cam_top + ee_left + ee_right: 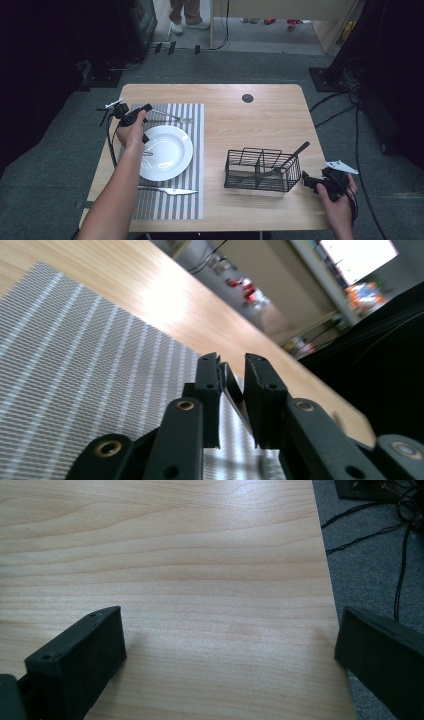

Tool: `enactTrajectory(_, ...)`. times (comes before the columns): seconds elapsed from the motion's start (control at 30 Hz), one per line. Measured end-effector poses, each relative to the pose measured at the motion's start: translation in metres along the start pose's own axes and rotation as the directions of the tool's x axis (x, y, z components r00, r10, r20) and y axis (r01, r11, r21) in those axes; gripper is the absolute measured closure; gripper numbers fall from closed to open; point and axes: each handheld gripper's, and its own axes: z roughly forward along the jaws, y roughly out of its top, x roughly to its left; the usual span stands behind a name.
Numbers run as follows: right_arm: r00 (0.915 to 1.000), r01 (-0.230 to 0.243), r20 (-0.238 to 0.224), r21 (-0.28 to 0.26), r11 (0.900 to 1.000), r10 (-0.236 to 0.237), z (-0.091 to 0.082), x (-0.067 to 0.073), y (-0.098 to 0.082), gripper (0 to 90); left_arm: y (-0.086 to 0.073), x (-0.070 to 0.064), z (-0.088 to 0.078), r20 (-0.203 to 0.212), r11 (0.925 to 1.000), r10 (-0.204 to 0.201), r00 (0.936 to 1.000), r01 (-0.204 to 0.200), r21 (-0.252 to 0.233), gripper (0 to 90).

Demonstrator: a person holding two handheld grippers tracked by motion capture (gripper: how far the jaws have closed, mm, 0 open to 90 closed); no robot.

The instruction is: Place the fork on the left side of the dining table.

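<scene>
Nearest you, your right hand-held gripper (311,182) rested released beside the basket (262,170); your left hand-held gripper (232,371) loosely straddled the fork (172,117), setting it beyond the plate (167,152).

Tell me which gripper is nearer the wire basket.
Right. The right gripper sits just beside the wire basket's right end, near the table edge. The left gripper is across the table, over the striped placemat beyond the white plate.

Bare forearms, black grippers, brass-coloured screws, black cables, grey three-cornered plate (341,166)
</scene>
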Motion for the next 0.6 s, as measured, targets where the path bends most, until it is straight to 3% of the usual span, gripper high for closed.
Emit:
enactTrajectory(0.1,1.0,0.0,0.0,0.0,1.0,0.0,0.0,0.0,0.0,0.0,0.002,0.0,0.0,-0.054,0.9991,0.035,0.9979,-0.034,0.024,72.8)
enactTrajectory(0.13,1.0,0.0,0.0,0.0,1.0,0.0,0.0,0.0,0.0,0.0,0.002,0.0,0.0,-0.054,0.9991,0.035,0.9979,-0.034,0.024,72.0)
enactTrajectory(0.17,1.0,0.0,0.0,0.0,1.0,0.0,0.0,0.0,0.0,0.0,0.003,0.002,0.001,-0.089,0.9978,0.042,0.9951,-0.037,0.055,72.2)
enactTrajectory(0.3,1.0,0.0,0.0,0.0,1.0,0.0,0.0,0.0,0.0,0.0,0.004,0.008,0.003,-0.104,0.9957,0.011,0.9945,-0.001,0.093,69.2)
enactTrajectory(0.33,1.0,0.0,0.0,0.0,1.0,0.0,0.0,0.0,0.0,0.0,0.005,0.011,0.004,-0.105,0.994,-0.013,0.9944,0.025,0.107,67.7)
enactTrajectory(0.43,1.0,0.0,0.0,0.0,1.0,0.0,0.0,0.0,0.0,0.0,0.005,0.011,0.004,-0.108,0.993,-0.009,0.9941,0.022,0.116,66.8)
enactTrajectory(0.47,1.0,0.0,0.0,0.0,1.0,0.0,0.0,0.0,0.0,0.0,0.005,0.012,0.006,-0.122,0.9886,-0.004,0.9925,0.023,0.149,65.5)
enactTrajectory(0.6,1.0,0.001,0.0,0.0,1.0,-0.001,0.0,0.0,0.0,0.0,0.005,0.012,0.008,-0.156,0.9849,0.001,0.9877,0.026,0.171,57.7)
